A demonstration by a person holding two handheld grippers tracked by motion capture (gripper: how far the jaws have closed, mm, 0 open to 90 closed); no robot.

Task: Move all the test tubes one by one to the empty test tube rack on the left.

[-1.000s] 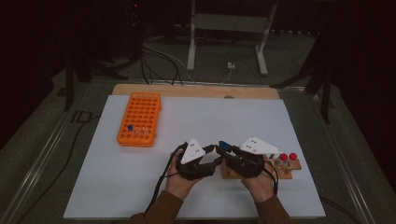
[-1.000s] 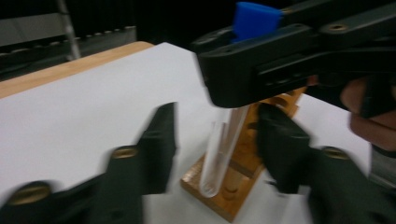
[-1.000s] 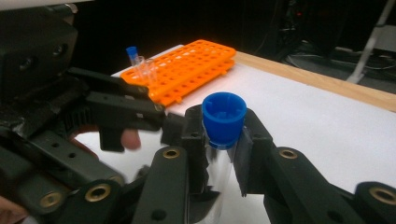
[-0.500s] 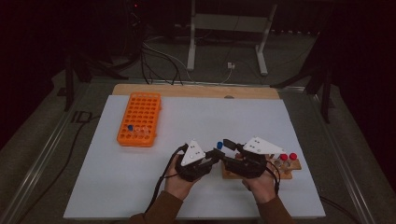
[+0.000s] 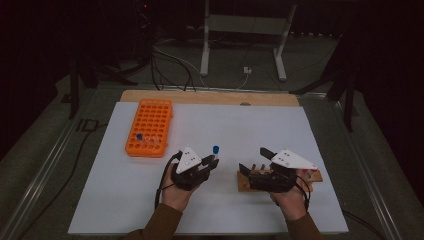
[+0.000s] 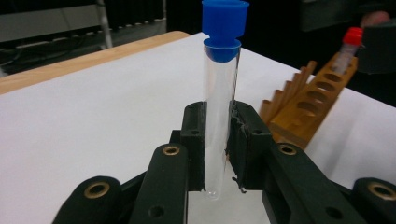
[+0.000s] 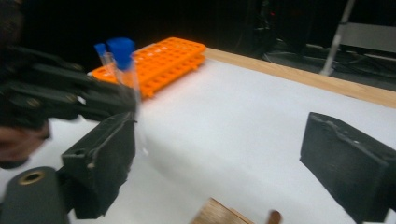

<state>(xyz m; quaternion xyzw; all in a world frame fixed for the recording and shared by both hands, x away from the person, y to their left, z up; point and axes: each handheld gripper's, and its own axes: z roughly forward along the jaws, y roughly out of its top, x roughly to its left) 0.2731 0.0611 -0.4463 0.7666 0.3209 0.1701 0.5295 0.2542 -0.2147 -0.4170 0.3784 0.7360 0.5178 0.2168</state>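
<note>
Left gripper: the black two-jaw gripper in the person's left hand is clamped on a clear plastic test tube with a blue cap; in the left gripper view both pads press the tube's lower half, its rounded bottom showing just below them.
Tube's pose: upright between the pads, cap on top, held above the white table sheet near the middle of the near half of the table.
Right gripper: the black two-jaw gripper in the person's right hand has let go; its jaws have just been opening and now stand wide apart with nothing between them, as the right gripper view shows.
Gap between grippers: the two sit side by side at the near edge, apart, the held tube to the left of the right gripper's tips.
Wooden rack: a small light-brown wooden tube holder lies under and beside the right gripper, near right; a red-capped tube stands in its end.
Orange rack: a rectangular orange plastic tube rack with many holes lies on the far left of the sheet, well apart from both grippers; one blue-capped tube stands in its near end.
Table edge: a bare wooden strip runs along the far side of the sheet.
</note>
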